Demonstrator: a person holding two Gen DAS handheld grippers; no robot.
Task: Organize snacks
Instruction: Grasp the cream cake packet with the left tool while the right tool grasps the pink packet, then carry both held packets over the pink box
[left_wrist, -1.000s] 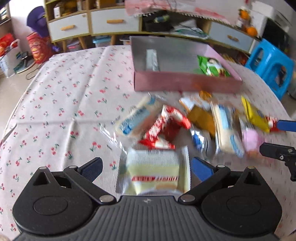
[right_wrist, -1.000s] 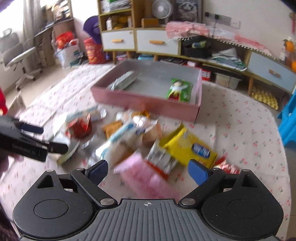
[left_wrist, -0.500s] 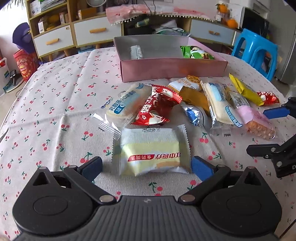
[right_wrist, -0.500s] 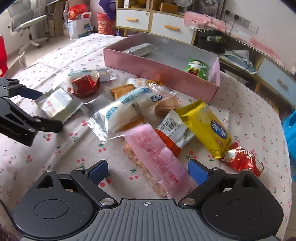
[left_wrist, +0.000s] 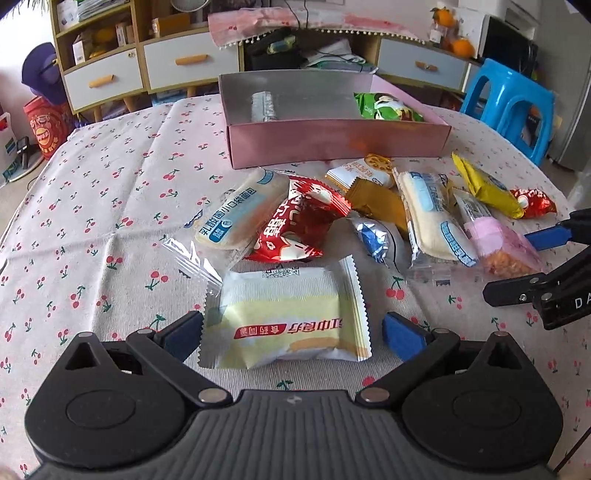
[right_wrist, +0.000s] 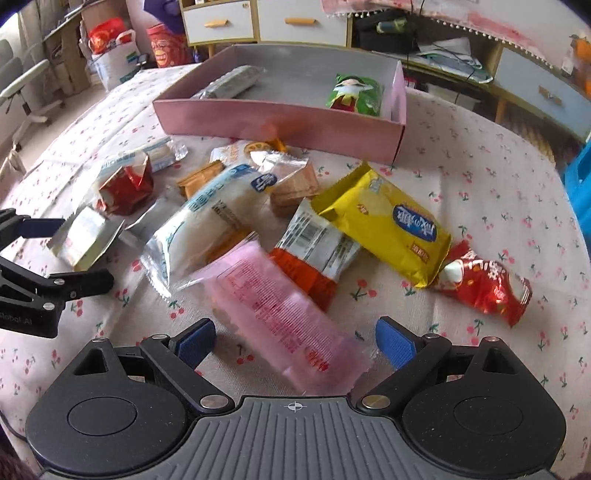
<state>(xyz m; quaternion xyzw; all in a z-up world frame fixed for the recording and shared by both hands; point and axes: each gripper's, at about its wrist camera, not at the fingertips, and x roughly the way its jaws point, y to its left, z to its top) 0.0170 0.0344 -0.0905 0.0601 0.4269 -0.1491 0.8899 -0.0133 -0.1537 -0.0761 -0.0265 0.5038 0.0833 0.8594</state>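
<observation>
Left gripper (left_wrist: 291, 330) spread, its blue pads flanking a squarish cream packet (left_wrist: 286, 319) with crimped, serrated edges; contact not discernible. Right gripper (right_wrist: 294, 341) spread around the near end of a long pink translucent packet (right_wrist: 280, 314), slightly blurred. Glossy foil snacks are heaped at 12 o'clock before the pink cardboard box (left_wrist: 332, 142), which holds a green packet (left_wrist: 384, 107) and a silver wrapper (left_wrist: 263, 107).

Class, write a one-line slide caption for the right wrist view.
Open right gripper straddles a pink snack packet on the cherry-print tablecloth, loose snacks and pink box beyond.
</observation>
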